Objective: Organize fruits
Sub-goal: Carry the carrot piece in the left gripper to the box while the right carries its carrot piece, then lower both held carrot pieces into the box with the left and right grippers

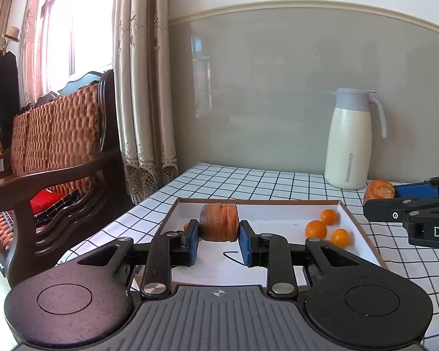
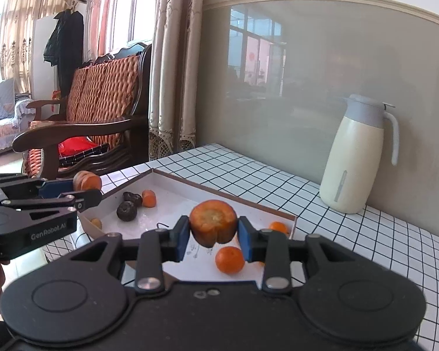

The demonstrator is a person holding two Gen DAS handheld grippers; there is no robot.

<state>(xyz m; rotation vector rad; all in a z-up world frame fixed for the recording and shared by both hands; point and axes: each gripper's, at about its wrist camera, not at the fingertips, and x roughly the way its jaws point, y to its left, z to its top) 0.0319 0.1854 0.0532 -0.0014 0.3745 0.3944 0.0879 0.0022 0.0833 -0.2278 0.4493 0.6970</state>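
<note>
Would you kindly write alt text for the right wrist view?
The right gripper holds an orange fruit chunk above a shallow white tray holding small oranges and dark fruits. The left gripper holds another chunk; a cream jug stands behind.

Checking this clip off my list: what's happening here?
A person is sorting fruit with two handheld tongs over a shallow white tray on a checkered table. The left tongs are shut on a chunk of orange fruit, and the right tongs are shut on another orange chunk. Both are held above the tray. Small oranges lie at one end, dark fruits at the other. A cream jug stands behind.
</note>
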